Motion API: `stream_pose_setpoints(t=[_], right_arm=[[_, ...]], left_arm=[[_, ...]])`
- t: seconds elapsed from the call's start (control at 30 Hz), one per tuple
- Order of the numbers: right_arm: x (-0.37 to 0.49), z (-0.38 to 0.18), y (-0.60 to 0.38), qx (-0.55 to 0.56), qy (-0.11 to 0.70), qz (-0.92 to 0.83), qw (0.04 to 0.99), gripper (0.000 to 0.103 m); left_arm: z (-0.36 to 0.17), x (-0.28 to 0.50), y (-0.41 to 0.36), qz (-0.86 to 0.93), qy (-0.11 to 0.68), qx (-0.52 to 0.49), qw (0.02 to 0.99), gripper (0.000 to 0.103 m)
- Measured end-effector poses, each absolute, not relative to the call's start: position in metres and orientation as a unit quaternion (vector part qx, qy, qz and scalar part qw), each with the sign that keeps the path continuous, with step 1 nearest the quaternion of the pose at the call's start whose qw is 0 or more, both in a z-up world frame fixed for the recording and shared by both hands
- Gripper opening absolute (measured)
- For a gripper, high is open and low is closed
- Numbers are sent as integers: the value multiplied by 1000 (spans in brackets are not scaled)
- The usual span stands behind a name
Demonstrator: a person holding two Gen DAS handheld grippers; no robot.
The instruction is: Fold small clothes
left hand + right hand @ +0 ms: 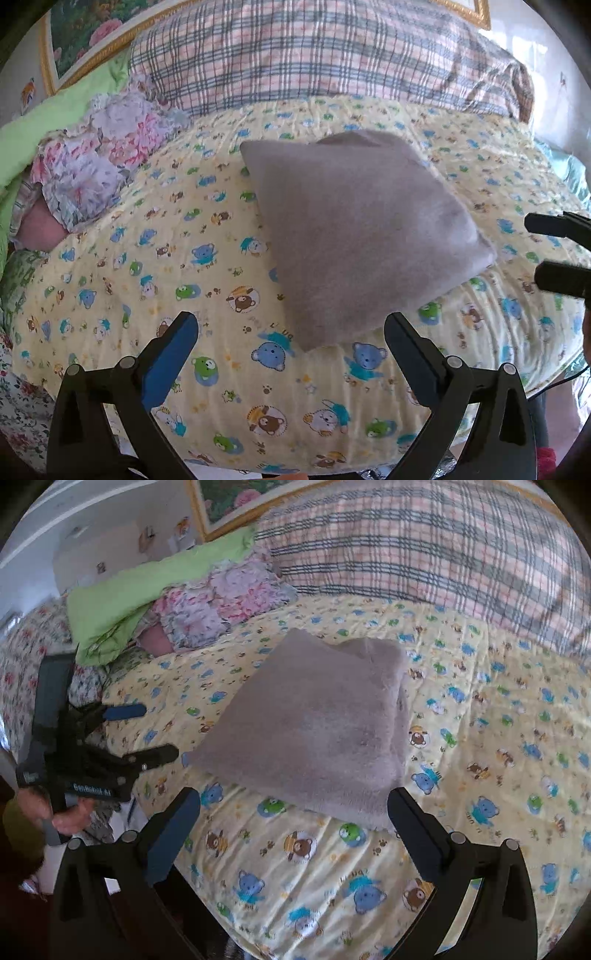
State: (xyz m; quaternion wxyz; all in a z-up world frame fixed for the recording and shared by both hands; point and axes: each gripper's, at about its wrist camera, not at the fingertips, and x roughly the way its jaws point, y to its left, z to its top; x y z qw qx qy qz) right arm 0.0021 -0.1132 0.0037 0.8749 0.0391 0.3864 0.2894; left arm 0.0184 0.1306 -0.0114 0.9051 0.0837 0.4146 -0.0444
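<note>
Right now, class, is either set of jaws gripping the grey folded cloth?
No: the grey folded cloth lies free on the bear-print sheet, both jaws open.

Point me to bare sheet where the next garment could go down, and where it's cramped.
Free: the yellow bear-print sheet right of the folded grey garment, up to the plaid quilt, and the strip between the garment and both open grippers. Crowded: far left, where the floral bedding and green blanket pile up.

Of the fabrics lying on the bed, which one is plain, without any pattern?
The grey folded cloth on the teddy-bear sheet; the checked blanket and floral bedding are patterned.
</note>
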Motion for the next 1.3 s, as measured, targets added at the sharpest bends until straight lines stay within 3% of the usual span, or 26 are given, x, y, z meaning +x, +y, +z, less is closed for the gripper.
stream_pose_setpoints(t=[0.47, 0.8, 1.3], right_arm=[[42, -7, -100, 29, 421, 290, 859, 101], [52, -1, -90, -23, 411, 303, 859, 101], [72, 0, -88, -17, 431, 303, 850, 101]], left_arm=[[-27, 44, 130, -29, 446, 100, 889, 101], [-12, 56, 137, -38, 443, 80, 892, 101], [-11, 65, 129, -43, 455, 63, 887, 101]])
